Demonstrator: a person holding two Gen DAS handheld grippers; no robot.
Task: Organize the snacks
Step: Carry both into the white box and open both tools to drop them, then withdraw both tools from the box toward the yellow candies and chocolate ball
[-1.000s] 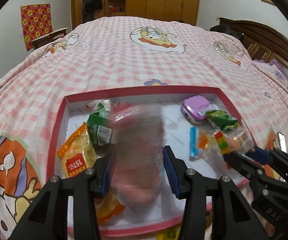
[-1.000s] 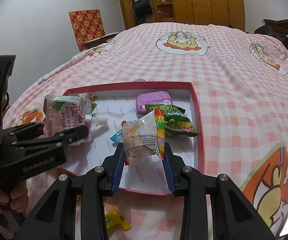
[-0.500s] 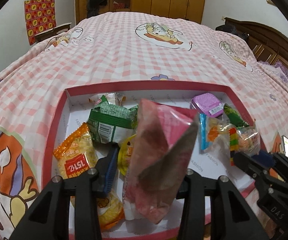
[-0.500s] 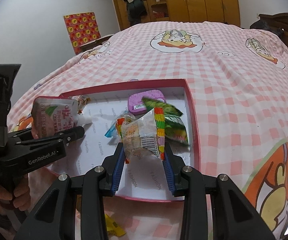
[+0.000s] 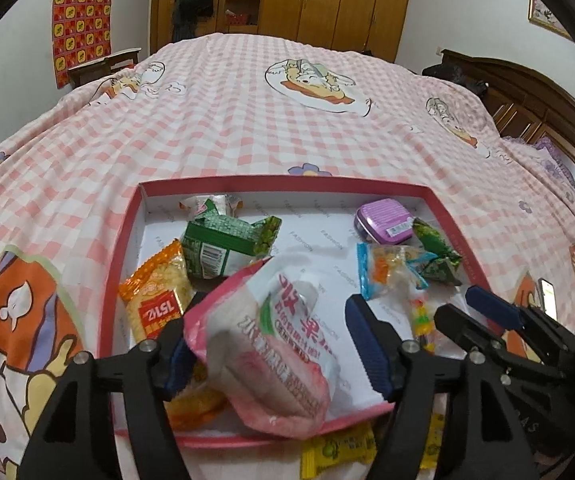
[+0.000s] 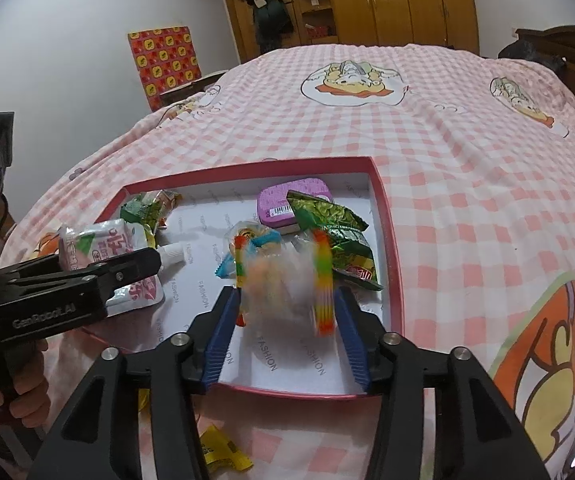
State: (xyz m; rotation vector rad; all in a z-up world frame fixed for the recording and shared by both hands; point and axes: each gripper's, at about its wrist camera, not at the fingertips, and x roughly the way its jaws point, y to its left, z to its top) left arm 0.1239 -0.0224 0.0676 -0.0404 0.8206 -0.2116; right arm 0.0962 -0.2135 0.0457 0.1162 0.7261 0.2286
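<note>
Both grippers, left (image 5: 275,340) and right (image 6: 285,330), have just been opening, so I let the pink pouch (image 5: 275,344) and rainbow-edged packet (image 6: 283,276) (blurred, falling) drop inside the red box (image 6: 387,216).

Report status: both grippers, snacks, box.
Left gripper just opened, pink drink pouch dropping free. Right gripper just opened, clear rainbow-edged candy bag falling. Both over red-rimmed box. Nothing blocking.
</note>
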